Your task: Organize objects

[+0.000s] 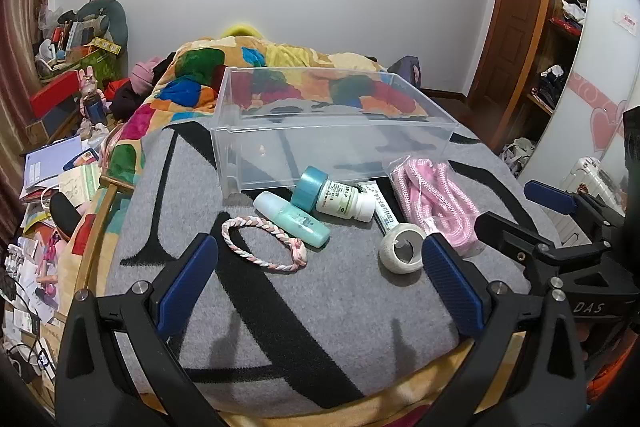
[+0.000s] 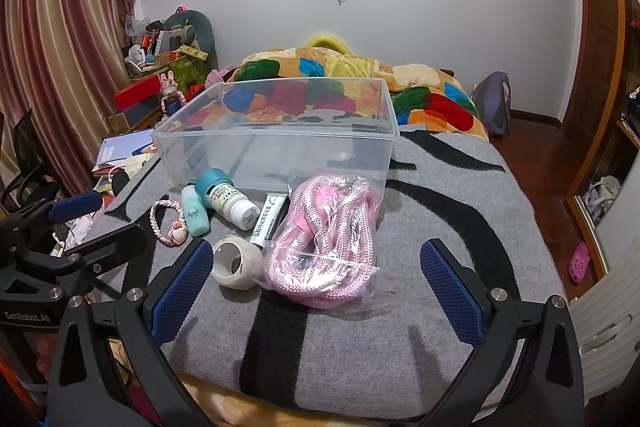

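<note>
Left claw [image 1: 320,263]: wide, empty | right claw [image 2: 316,271]: wide, empty | clear bin [image 1: 332,125]: frame centre, apparently empty | bagged pink rope [image 2: 332,243]: lower centre.

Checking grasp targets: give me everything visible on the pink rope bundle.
The pink rope bundle is pink-and-white braided cord, coiled in several loops inside a crinkled clear plastic bag. It lies flat on the grey blanket, in front of the clear bin's right corner. Its left edge overlaps the ointment tube and sits against the tape roll. Neither gripper touches it.
</note>
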`<act>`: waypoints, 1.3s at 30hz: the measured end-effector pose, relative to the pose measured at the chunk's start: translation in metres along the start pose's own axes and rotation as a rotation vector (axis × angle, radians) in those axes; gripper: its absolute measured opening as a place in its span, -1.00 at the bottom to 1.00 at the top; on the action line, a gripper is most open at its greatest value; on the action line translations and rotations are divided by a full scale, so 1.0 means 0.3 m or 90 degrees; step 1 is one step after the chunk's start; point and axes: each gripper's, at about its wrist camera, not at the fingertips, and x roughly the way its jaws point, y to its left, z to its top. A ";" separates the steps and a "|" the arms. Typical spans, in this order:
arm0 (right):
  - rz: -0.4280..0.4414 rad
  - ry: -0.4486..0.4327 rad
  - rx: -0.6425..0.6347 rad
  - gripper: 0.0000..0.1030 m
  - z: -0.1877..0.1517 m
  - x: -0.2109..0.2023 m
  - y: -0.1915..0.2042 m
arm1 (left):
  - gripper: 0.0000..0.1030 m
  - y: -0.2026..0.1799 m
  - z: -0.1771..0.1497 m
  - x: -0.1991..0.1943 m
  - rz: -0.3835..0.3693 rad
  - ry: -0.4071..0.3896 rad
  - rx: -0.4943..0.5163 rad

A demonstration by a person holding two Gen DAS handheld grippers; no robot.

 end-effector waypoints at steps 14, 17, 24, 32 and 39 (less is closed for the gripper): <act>0.003 0.004 0.003 1.00 -0.004 0.003 0.001 | 1.00 0.005 -0.002 -0.002 -0.002 0.000 -0.006; 0.003 0.005 0.003 1.00 -0.004 0.001 0.003 | 1.00 0.007 -0.001 -0.004 -0.001 0.000 -0.007; 0.003 0.003 0.001 1.00 -0.003 -0.001 0.008 | 1.00 0.007 0.000 -0.004 -0.001 0.000 -0.007; 0.005 0.004 -0.001 1.00 -0.004 -0.002 0.015 | 1.00 0.009 0.001 -0.006 -0.003 -0.001 -0.008; 0.007 0.007 0.001 1.00 -0.003 0.000 0.015 | 1.00 0.011 0.003 -0.006 -0.002 0.004 -0.010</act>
